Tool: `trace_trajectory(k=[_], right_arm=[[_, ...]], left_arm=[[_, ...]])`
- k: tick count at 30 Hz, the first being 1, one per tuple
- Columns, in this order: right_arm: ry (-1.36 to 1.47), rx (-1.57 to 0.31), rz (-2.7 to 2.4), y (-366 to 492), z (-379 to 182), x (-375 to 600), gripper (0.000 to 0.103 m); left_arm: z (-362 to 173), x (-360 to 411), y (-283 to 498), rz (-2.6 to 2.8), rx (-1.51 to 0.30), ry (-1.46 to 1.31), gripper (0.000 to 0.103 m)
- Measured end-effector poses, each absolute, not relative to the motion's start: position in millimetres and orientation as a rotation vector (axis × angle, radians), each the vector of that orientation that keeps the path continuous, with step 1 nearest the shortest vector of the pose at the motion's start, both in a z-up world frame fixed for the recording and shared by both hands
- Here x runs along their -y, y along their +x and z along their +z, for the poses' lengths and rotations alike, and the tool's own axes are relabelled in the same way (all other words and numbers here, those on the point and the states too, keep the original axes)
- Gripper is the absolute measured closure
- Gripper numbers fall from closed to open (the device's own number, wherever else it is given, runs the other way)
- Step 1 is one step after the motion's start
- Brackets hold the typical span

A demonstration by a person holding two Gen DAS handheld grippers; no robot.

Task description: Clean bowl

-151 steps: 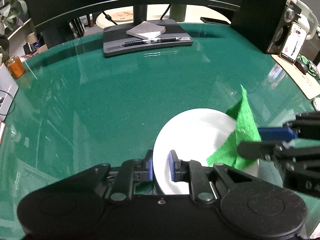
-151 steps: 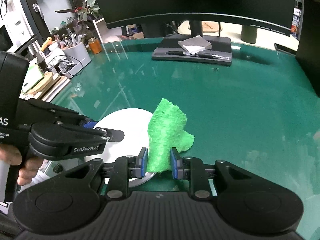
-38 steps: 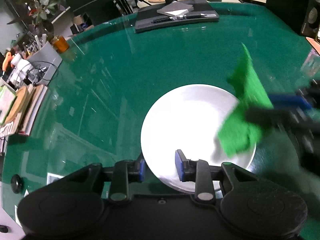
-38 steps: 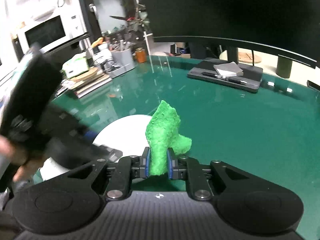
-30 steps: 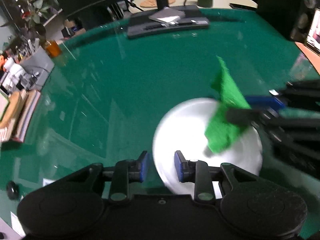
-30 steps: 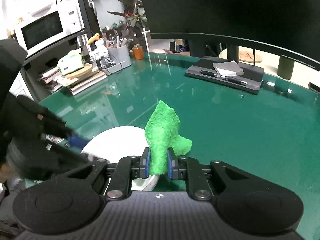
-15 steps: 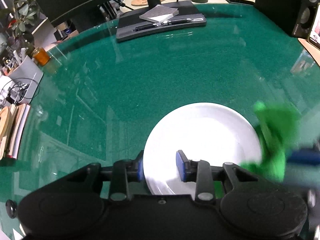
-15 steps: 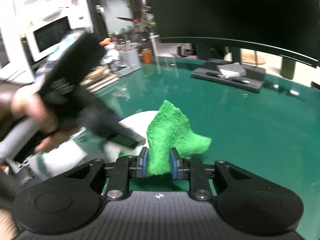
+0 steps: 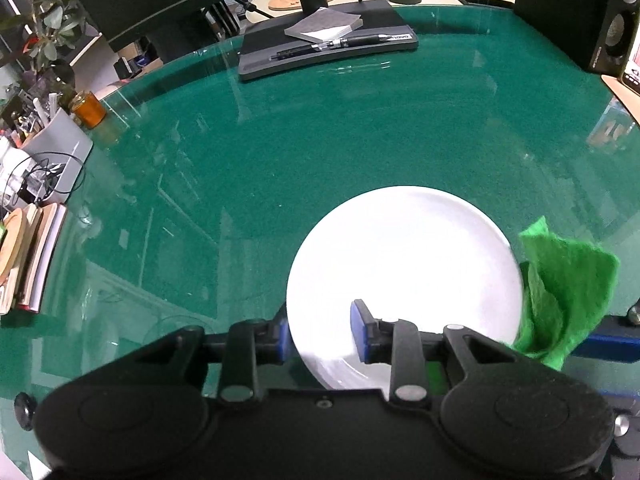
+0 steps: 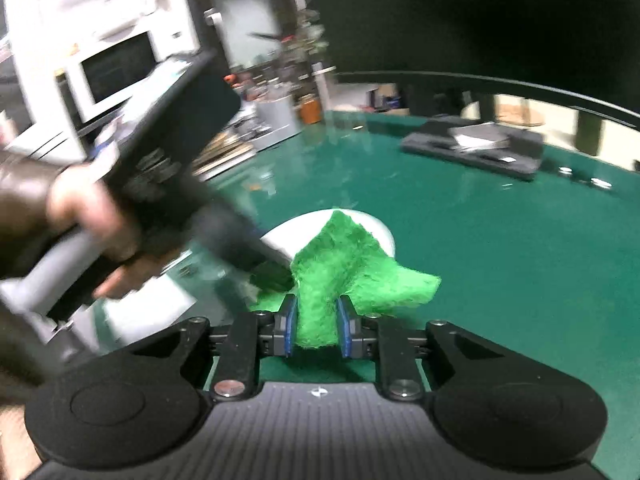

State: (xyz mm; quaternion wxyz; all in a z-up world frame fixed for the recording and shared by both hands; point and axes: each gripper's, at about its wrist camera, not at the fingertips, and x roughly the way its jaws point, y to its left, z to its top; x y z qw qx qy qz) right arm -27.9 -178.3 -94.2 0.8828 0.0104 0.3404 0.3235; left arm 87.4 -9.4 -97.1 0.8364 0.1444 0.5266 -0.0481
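Bowl (image 9: 404,248) sits on the green worktop (image 9: 320,140), looks spotless inside, so probably nearly done. Left tool (image 9: 319,330) has its fingers gapped astride the near rim; gripping or not, can't tell. Right tool (image 10: 316,326) is clamped on the green sponge (image 10: 340,272), off the bowl's right edge. Only the right view shows the hand (image 10: 80,220).

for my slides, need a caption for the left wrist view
Left gripper straddles the white bowl's near rim while a green cloth hangs at its right edge.
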Motion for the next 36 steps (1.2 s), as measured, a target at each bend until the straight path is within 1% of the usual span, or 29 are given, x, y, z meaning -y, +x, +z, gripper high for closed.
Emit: trace_trajectory(k=[6, 8, 11, 14, 16, 20, 25, 30, 33, 36], right_arm=[[0.067, -0.663, 0.530, 0.6, -99.4, 197.5, 0.082], [0.068, -0.661, 0.518, 4.5, -99.8, 199.0, 0.082], [0.073, -0.660, 0.524, 4.3, -100.2, 199.9, 0.083], [0.073, -0.662, 0.536, 1.2, -98.9, 199.3, 0.088], [0.056, -0.661, 0.546, -1.7, -97.4, 197.5, 0.089], [0.034, -0.675, 0.576, -9.7, -95.3, 193.7, 0.090], [-0.023, -0.692, 0.722, -34.1, -92.8, 176.6, 0.091], [-0.007, -0.707, 0.551, -13.9, -101.1, 195.4, 0.091], [0.045, -0.694, 0.523, -8.0, -92.9, 207.2, 0.092], [0.116, -0.665, 0.608, -2.5, -74.1, 203.9, 0.092]], left_arm=[[-95.2, 8.0, 80.7, -0.108, -1.123, 0.312, 0.071], [-93.1, 6.4, 81.4, -0.109, -1.121, 0.312, 0.073], [-89.9, 4.0, 82.6, -0.110, -1.119, 0.313, 0.073], [-88.7, 3.6, 85.2, -0.112, -1.117, 0.318, 0.073], [-92.8, 8.1, 90.6, -0.112, -1.116, 0.332, 0.074], [-95.0, 12.0, 90.6, -0.096, -1.106, 0.343, 0.072], [-96.4, 11.3, 89.1, -0.107, -1.108, 0.351, 0.071], [-92.2, 1.2, 73.9, -0.160, -1.130, 0.323, 0.072], [-87.1, -10.8, 61.5, -0.191, -1.122, 0.289, 0.071], [-89.2, -15.6, 62.1, -0.176, -1.135, 0.263, 0.071]])
